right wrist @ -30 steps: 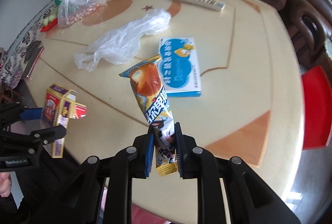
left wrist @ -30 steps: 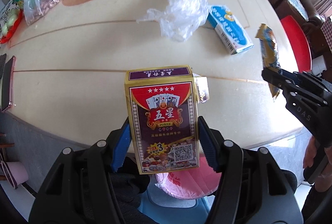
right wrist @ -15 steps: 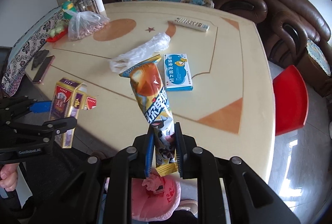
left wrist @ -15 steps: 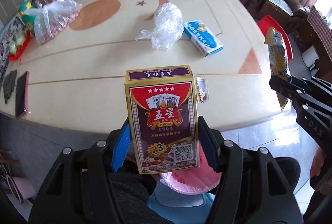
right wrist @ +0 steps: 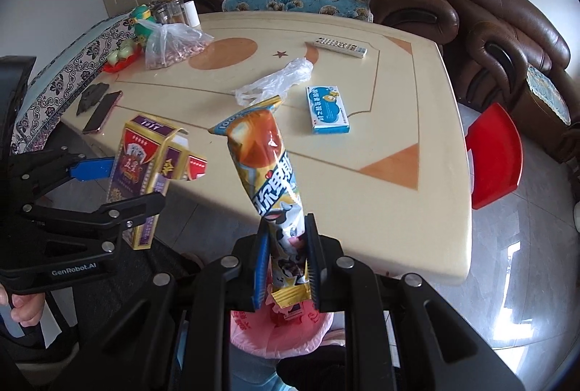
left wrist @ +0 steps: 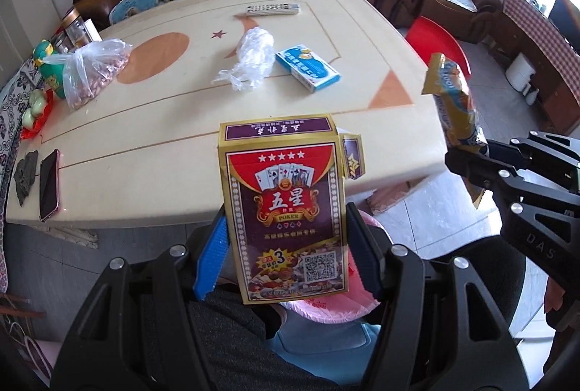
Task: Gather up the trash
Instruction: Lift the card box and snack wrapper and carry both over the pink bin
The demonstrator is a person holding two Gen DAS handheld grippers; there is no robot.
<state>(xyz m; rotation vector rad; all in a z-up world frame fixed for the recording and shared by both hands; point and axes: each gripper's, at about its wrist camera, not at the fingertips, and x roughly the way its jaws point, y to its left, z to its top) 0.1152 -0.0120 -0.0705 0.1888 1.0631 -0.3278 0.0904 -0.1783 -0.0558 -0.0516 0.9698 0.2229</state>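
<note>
Left wrist view: the left tool (left wrist: 286,246) grasps a playing-card box (left wrist: 284,206) by its two sides, upright at the centre of the frame, its top flap hanging open at the right. Below it, at the bottom centre, shows the pink-lined rim of a trash bin (left wrist: 326,306). At the right edge of the frame the right tool (left wrist: 467,152) is clenched on a snack wrapper (left wrist: 455,104), which points upward.

Right wrist view: that wrapper (right wrist: 270,181) stands tall from the blue pads at the lower centre, and the pink bin liner (right wrist: 279,336) lies directly beneath them. At the left of the frame the left tool (right wrist: 123,188) carries the card box (right wrist: 145,166), with a hand (right wrist: 21,309) on its grip at the lower left.

On the bench (right wrist: 398,123), in the upper half of both frames, lie a crumpled clear plastic bag (right wrist: 277,81), just beside it a blue-and-white carton (right wrist: 328,110), a remote control (right wrist: 340,46) farther up, a bag of nuts (right wrist: 172,45) at the upper left, and a phone (right wrist: 103,112) near the left edge.
</note>
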